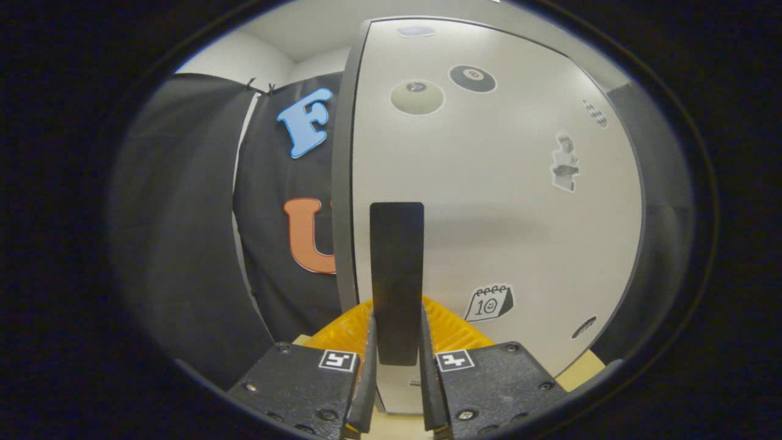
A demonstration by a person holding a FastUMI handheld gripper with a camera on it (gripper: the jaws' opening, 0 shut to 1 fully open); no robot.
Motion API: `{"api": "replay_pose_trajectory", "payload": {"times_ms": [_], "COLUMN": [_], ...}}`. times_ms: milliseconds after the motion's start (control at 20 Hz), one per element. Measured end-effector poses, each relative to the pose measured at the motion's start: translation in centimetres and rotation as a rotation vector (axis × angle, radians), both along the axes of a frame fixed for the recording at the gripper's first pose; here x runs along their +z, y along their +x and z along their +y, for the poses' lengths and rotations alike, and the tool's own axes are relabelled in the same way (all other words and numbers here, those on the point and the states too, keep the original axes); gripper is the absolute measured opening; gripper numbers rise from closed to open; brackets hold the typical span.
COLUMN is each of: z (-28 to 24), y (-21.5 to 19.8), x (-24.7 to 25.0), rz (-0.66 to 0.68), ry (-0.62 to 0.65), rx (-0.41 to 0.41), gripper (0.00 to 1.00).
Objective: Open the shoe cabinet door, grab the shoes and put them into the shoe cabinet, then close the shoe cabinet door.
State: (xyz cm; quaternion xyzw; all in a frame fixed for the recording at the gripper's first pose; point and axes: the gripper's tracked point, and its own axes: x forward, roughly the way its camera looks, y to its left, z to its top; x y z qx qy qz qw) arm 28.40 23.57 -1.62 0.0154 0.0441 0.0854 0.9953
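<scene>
Gripper view: the claw sits close against the white cabinet door, its two fingers narrowed onto the black upright handle, one finger on each side of the bar's lower end and both appearing to press on it. The handle runs vertically up the door from between the fingers, near the door's dark left edge. The door's face carries several stickers: two ball stickers near the top, a calendar sticker just right of the handle's lower part, and a small pale figure farther right. A yellow ribbed part shows directly behind the fingers at the handle's base. Left of the door edge hangs the booth's black cloth wall. A strip of pale desk shows below the door at the right.
</scene>
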Motion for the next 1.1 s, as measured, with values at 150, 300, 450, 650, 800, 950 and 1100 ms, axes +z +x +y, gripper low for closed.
{"api": "replay_pose_trajectory", "payload": {"times_ms": [150, 300, 450, 650, 800, 950, 1100], "z": [-0.1, 0.3, -0.3, -1.2, -1.9, -2.9, -3.7], "y": [-1.2, -3.2, -4.8, -7.7, -9.4, -10.0, -10.7], "x": [0.1, 0.1, 0.2, 0.2, 0.3, 0.3, 0.3], "rz": [-0.008, 0.002, -0.001, 0.001, 0.01, 0.02, 0.018], "ry": [-0.02, -0.002, -0.009, -0.014, 0.014, 0.038, 0.048], "rx": [0.051, 0.118, 0.168, 0.238, 0.302, 0.339, 0.357], "gripper": [0.33, 0.32, 0.32, 0.32, 0.32, 0.32, 0.31]}}
